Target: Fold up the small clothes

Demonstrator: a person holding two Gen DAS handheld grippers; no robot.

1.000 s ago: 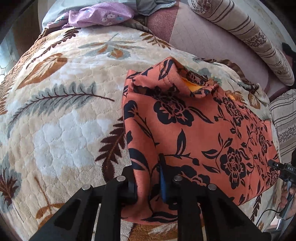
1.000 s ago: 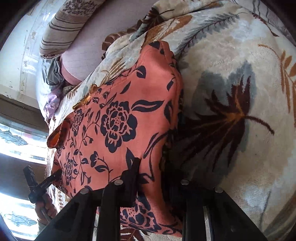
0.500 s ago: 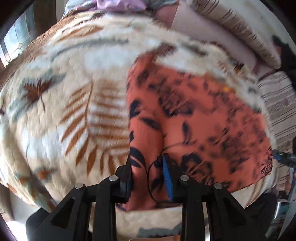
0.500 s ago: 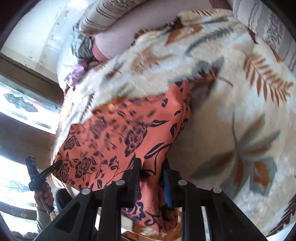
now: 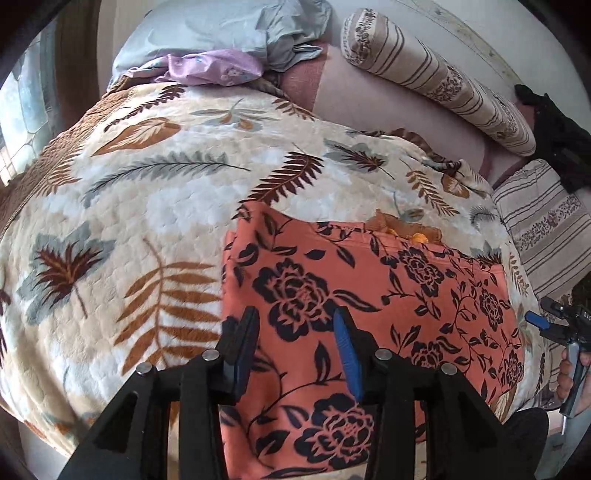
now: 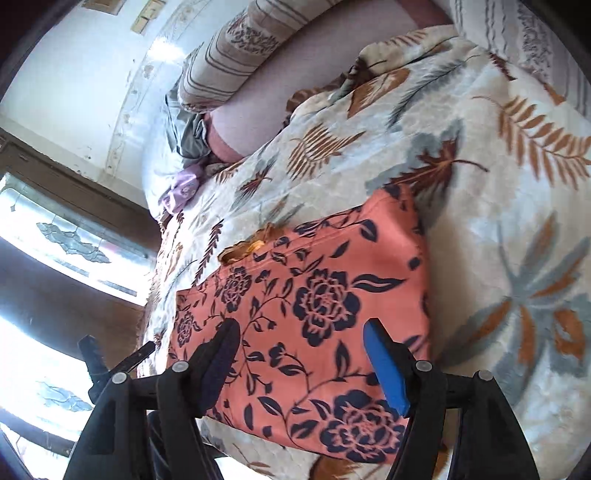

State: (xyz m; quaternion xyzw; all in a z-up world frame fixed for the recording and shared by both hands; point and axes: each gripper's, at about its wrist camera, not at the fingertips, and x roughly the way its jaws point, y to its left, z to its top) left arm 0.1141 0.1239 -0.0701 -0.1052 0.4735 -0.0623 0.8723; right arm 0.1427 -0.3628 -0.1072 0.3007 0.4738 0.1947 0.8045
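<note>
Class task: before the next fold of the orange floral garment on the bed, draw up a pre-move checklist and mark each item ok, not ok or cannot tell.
1. Left gripper released: ok; jaws have just been opening, nothing pinched.
2. Right gripper released: ok; likewise just opened.
3. Orange floral garment lying flat on the leaf-patterned blanket: ok.
4. Edges squared: not ok; lining bunched at far edge.
5. Layers beneath aligned: cannot tell.

Bed (image 5: 110,206) under cream leaf-print blanket (image 5: 184,184). Striped bolster (image 5: 436,85) at 1 o'clock, striped pillow (image 5: 546,229) at 3. Grey sheet (image 5: 229,29) and lilac cloth (image 5: 214,68) heaped at 12. White wall (image 6: 74,74) behind. Patterned-glass window (image 6: 55,236), dark frame, bright daylight, at 9 in right view.
</note>
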